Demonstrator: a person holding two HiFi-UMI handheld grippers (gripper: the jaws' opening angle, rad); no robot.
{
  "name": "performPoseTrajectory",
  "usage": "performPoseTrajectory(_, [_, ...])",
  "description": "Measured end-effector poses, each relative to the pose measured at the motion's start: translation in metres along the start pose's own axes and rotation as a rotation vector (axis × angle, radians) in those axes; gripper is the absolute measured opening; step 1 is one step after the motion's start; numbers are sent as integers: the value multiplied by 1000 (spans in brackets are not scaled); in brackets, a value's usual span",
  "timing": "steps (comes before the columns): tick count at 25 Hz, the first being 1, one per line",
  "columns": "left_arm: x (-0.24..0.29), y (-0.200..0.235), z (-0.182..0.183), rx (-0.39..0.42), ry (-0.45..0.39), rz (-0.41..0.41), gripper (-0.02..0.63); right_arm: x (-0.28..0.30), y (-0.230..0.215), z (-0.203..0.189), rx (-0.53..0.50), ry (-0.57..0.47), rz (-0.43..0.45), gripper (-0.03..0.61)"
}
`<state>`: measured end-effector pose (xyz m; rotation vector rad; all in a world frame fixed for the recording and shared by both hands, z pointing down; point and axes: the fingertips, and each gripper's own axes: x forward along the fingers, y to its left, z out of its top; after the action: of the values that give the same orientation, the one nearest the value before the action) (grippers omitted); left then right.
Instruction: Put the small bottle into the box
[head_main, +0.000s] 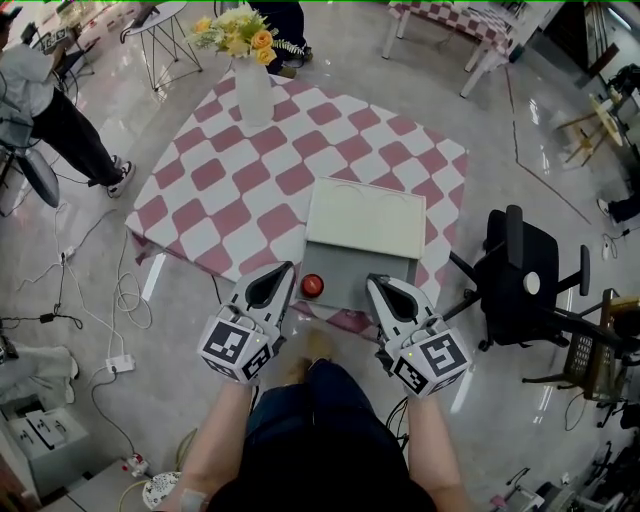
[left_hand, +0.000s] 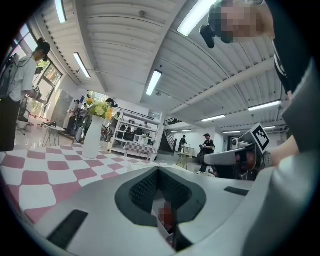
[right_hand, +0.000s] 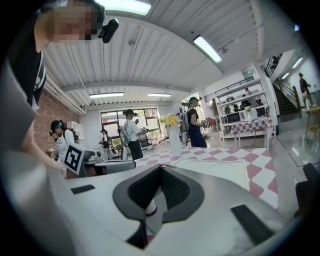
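The left gripper (head_main: 286, 268) and the right gripper (head_main: 374, 281) are both clenched on nothing. Between them, the small red-capped white bottle (head_main: 313, 285) stands at the near left corner of the open grey box (head_main: 362, 272). It is likely light, rigid and tippy, so it is best pinched around its body.

Looking steeply down on a bench (head_main: 215, 175) covered in a pink-and-white checked cloth, set on a glossy floor (head_main: 470, 130). At its far edge stands a white vase (head_main: 252, 92) of yellow flowers. Near the front edge lies an open box (head_main: 366, 214), its white lid raised behind a grey base. A small bottle (head_main: 313, 285), seen as a red cap, sits at the base's left edge; whether inside it or just beside it cannot be told. The left tool (head_main: 283, 271) and right tool (head_main: 375, 284) flank the bottle, their jaws drawn together. A black chair (head_main: 520, 272) stands to the right, and a person (head_main: 45, 105) stands at the upper left.
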<state>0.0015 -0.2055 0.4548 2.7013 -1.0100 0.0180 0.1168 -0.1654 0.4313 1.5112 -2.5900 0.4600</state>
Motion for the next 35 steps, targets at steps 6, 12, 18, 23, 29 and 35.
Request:
performPoseTrajectory(6, [1, -1, 7, 11, -11, -6, 0, -5, -2, 8, 6, -26, -10, 5])
performPoseTrajectory(12, [4, -2, 16, 22, -24, -14, 0, -10, -7, 21, 10, -59, -24, 5])
performPoseTrajectory(18, [5, -2, 25, 32, -36, -14, 0, -15, -12, 32, 8, -90, -44, 5])
performPoseTrajectory(23, [6, 2, 35, 42, -47, -6, 0, -20, -18, 40, -7, -105, -70, 5])
performPoseTrajectory(29, [8, 0, 47, 54, -55, -9, 0, -28, -23, 47, -17, -123, -94, 5])
performPoseTrajectory(35, [11, -2, 55, 54, -66, -1, 0, -37, -30, 56, -31, -144, -128, 5])
